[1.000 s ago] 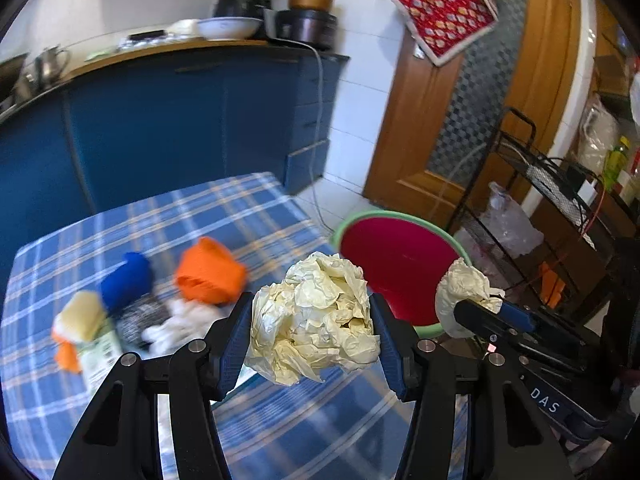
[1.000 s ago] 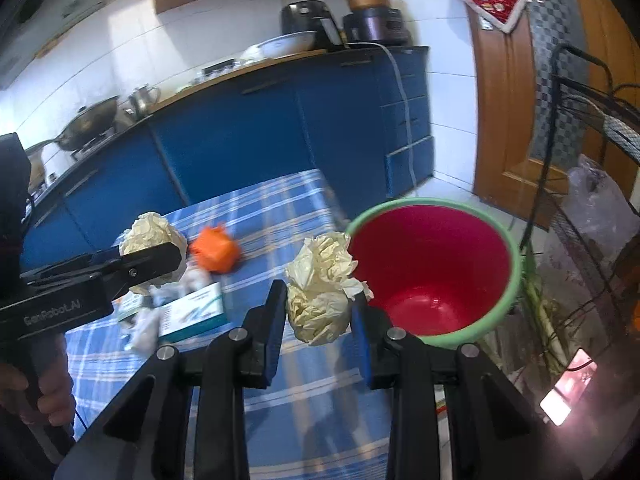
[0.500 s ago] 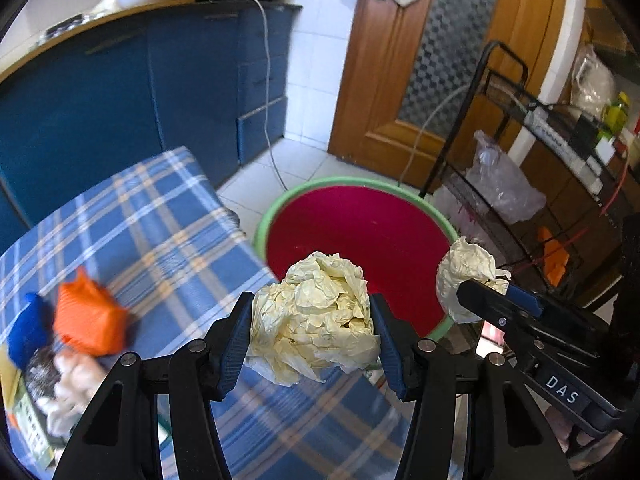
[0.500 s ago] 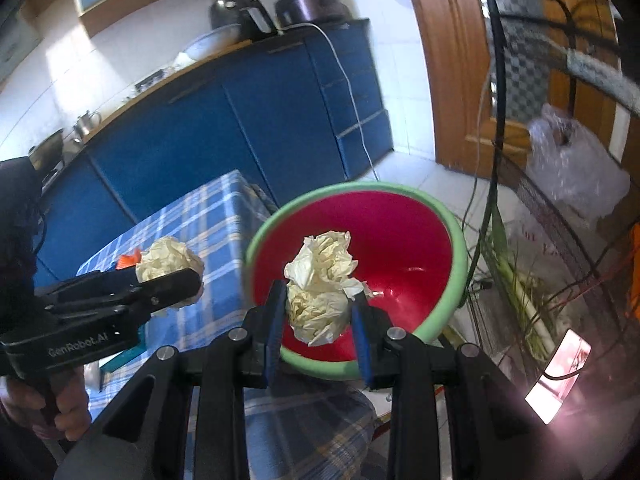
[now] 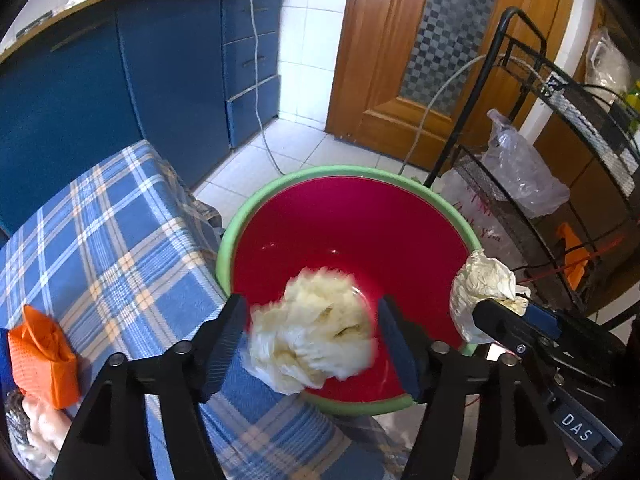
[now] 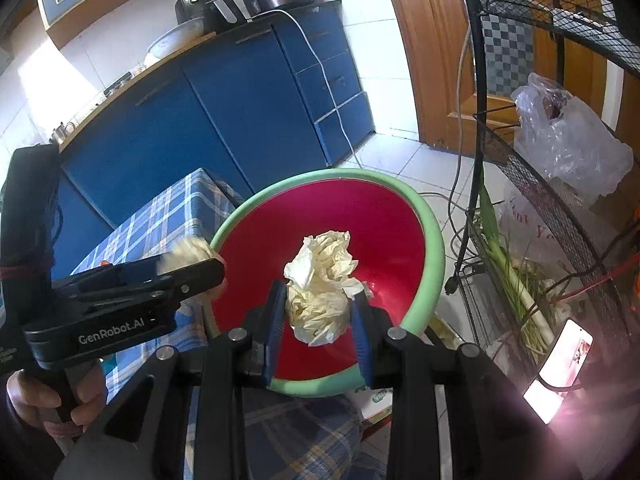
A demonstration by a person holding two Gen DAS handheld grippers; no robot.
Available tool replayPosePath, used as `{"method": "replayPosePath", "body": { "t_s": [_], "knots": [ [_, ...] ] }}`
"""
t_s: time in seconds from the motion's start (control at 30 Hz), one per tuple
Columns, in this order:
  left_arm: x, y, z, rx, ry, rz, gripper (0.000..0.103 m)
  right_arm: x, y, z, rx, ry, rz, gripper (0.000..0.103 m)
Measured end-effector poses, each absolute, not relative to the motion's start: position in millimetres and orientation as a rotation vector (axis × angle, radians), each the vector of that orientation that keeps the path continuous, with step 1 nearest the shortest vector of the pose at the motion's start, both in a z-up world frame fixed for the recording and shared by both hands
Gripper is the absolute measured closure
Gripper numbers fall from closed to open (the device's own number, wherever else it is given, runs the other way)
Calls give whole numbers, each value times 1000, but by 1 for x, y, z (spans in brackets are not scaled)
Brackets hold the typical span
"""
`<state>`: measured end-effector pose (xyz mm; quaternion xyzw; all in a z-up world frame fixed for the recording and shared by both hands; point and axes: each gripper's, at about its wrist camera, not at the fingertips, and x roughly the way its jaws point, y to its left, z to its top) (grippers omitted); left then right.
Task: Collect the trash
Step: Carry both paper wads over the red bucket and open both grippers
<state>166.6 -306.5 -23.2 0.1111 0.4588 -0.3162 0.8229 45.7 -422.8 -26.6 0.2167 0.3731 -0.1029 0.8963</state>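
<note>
The left tool [image 5: 312, 336] has just been opening; its jaws stand spread, and a blurred paper wad [image 5: 312, 332] hangs loose between them over the red bin [image 5: 352, 220] off the desk's [image 5: 120, 232] right edge. Only the right wrist view shows the right tool [image 6: 318, 312] pinching its own paper ball [image 6: 320, 280] above the bin, and a hand [image 6: 56, 404] gripping the left handle.

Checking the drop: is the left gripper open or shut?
Open: the left gripper has just been opening; its pads stand clear of the blurred paper ball.
</note>
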Motion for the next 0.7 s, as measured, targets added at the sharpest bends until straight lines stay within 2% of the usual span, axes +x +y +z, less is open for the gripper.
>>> {"method": "replayPosePath", "body": {
  "t_s": [0.2,0.43,0.57,0.7],
  "knots": [
    [163,-305,-21,246,966,-658,29,49,-427,-28,451,778,-218,69],
    [164,-277,-11,190,967,-609,29,59,-424,-30,461,778,-188,63],
    [161,-255,0,157,950,-574,29,62,-422,-26,463,759,-172,51],
    [159,-233,12,132,932,-547,29,63,-419,-20,443,739,-178,46]
  ]
}}
